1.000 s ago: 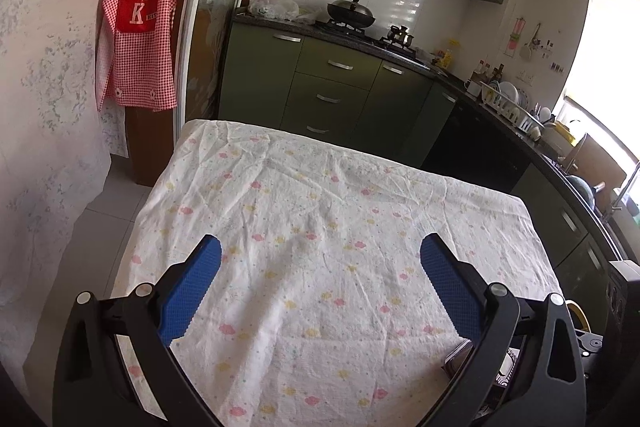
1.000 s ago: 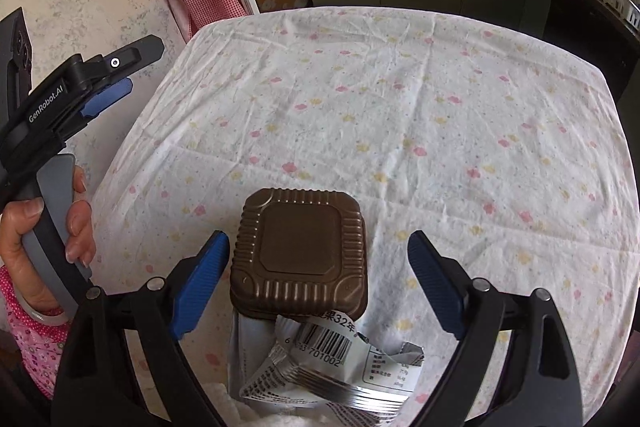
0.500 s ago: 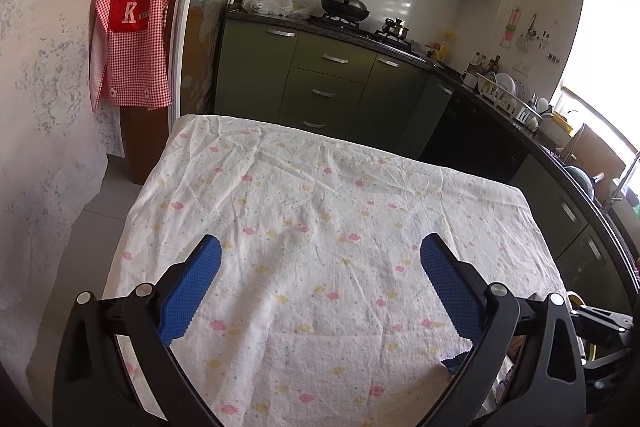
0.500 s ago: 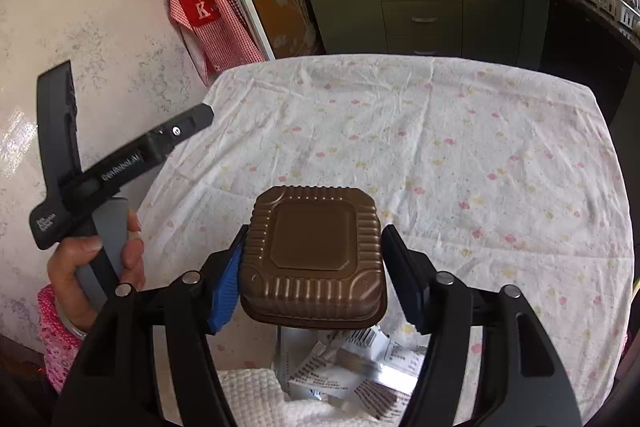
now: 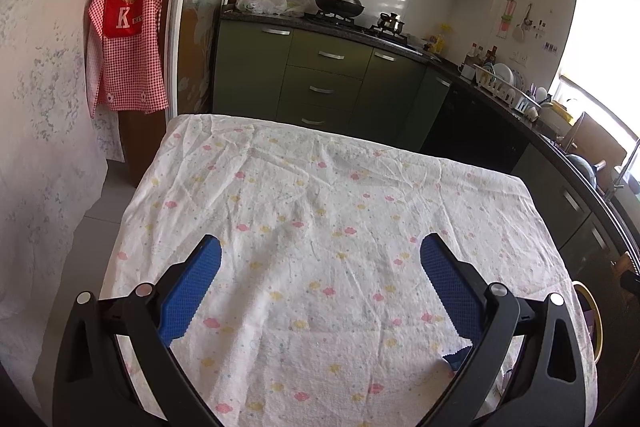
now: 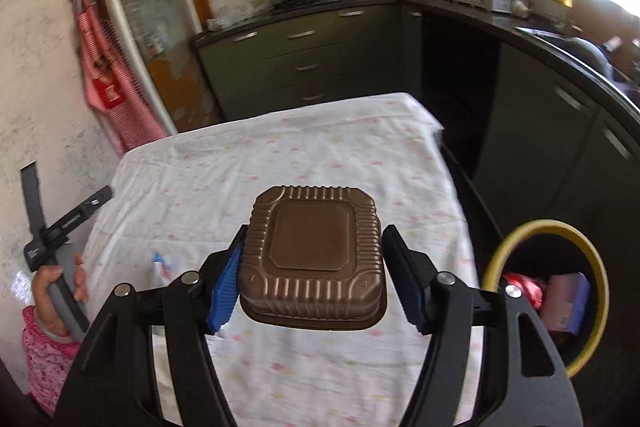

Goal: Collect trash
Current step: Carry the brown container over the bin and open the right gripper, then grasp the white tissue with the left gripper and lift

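My right gripper (image 6: 316, 275) is shut on a brown ribbed plastic container (image 6: 314, 259) and holds it upside down in the air above the table's floral cloth (image 6: 280, 163). A bin with a yellow rim (image 6: 516, 235) stands off the table's right side and holds red and purple trash. A small wrapper (image 6: 162, 265) lies on the cloth at the left. My left gripper (image 5: 320, 283) is open and empty over the cloth (image 5: 320, 195); it also shows in the right wrist view (image 6: 66, 227), held in a hand. The bin's rim (image 5: 592, 311) shows at the right edge.
Green kitchen cabinets (image 5: 328, 83) with a wok on the hob stand behind the table. A red checked apron (image 5: 128, 23) hangs on the left wall. A dark counter with a dish rack (image 5: 504, 87) runs along the right.
My right gripper has shut on the brown container, lifted it off the crumpled wrappers and swung it right toward the bin. My left gripper has stayed open and drawn back slightly.
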{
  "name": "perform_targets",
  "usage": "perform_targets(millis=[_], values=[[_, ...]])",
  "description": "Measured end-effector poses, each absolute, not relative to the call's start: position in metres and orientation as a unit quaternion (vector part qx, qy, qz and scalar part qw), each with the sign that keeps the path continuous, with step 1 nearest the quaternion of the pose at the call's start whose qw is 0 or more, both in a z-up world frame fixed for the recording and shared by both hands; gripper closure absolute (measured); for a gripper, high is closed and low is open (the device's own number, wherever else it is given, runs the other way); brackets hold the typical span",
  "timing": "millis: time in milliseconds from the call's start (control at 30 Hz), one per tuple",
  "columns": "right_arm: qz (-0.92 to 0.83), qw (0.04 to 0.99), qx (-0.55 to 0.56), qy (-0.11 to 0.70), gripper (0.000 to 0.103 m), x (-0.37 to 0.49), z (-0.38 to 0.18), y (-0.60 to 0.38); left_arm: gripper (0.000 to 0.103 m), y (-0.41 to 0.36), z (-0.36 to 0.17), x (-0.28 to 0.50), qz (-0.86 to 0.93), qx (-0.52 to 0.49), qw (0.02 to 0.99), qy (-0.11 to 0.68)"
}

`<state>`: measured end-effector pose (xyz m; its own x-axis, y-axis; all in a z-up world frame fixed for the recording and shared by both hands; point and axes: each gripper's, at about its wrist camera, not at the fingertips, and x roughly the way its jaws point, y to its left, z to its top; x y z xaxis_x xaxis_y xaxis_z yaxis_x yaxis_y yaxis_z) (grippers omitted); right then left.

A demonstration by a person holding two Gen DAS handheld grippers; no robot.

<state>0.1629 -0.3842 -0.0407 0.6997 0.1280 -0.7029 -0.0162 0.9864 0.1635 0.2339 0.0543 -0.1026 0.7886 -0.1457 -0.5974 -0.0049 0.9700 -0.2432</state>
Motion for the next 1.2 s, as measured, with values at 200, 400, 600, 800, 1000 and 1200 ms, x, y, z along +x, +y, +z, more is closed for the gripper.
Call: perform_targets(millis=[200,400,600,800,1000,1200], values=[[-0.129,0.902,0.068,0.407,0.040,0.149,-0.077,-0.487,0.005,0.051,-0.104,0.234,-0.038,-0.109,0.939,0.325],[-0.216,0.875,0.049,0.431,0.031,0.156,-0.119,-0.537,0.005,0.046,-0.108,0.236,-0.043,-0.103,0.936,0.333],[-0.230,0.879,0.078,0.411,0.029,0.142,-0.120,-0.547,0.005,0.042,-0.107,0.235,-0.053,-0.099,0.936,0.332],[-0.208,0.884,0.077,0.412,0.026,0.126,-0.116,-0.529,0.005,0.035,-0.104,0.231,-0.071,-0.092,0.937,0.329],[-0.190,0.886,0.081,0.416,0.026,0.113,-0.113,-0.518,0.005,0.020,-0.098,0.227,-0.124,-0.092,0.930,0.334],[-0.179,0.893,0.088,0.402,0.026,0.098,-0.101,-0.514,0.005,0.004,-0.073,0.199,-0.189,-0.084,0.918,0.338]])
